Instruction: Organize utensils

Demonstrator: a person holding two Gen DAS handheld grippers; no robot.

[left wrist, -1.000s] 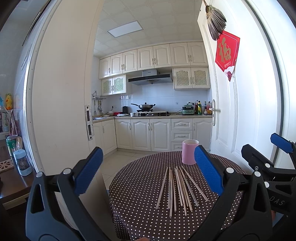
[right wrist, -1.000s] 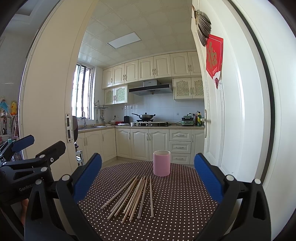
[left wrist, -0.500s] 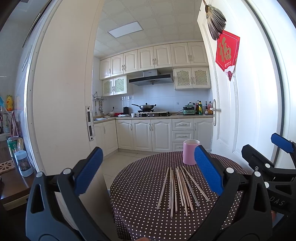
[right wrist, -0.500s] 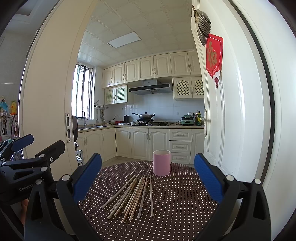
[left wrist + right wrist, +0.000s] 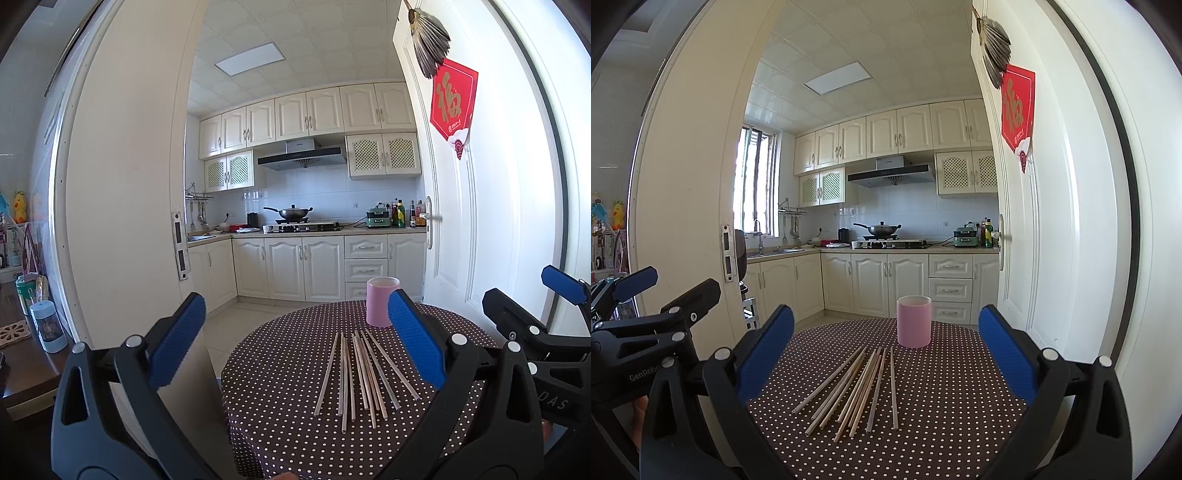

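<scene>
Several wooden chopsticks [image 5: 360,373] lie fanned out on a round table with a brown polka-dot cloth [image 5: 280,417]. A pink cup [image 5: 381,306] stands upright just behind them. In the right wrist view the chopsticks [image 5: 857,387] lie in front of the cup [image 5: 914,321]. My left gripper [image 5: 295,343] is open and empty, held above the table's near left edge. My right gripper [image 5: 886,347] is open and empty, held above the near edge; it also shows at the right of the left wrist view [image 5: 546,317].
A white door [image 5: 454,206] stands open at the right of the table. A white door frame [image 5: 122,206] rises at the left. A dark side table [image 5: 22,365] with a small bottle [image 5: 48,325] is at the far left. Kitchen cabinets [image 5: 303,269] lie behind.
Both views have shifted very slightly; the table and chopsticks sit a touch further right in the left wrist view. Both grippers stay open and empty.
</scene>
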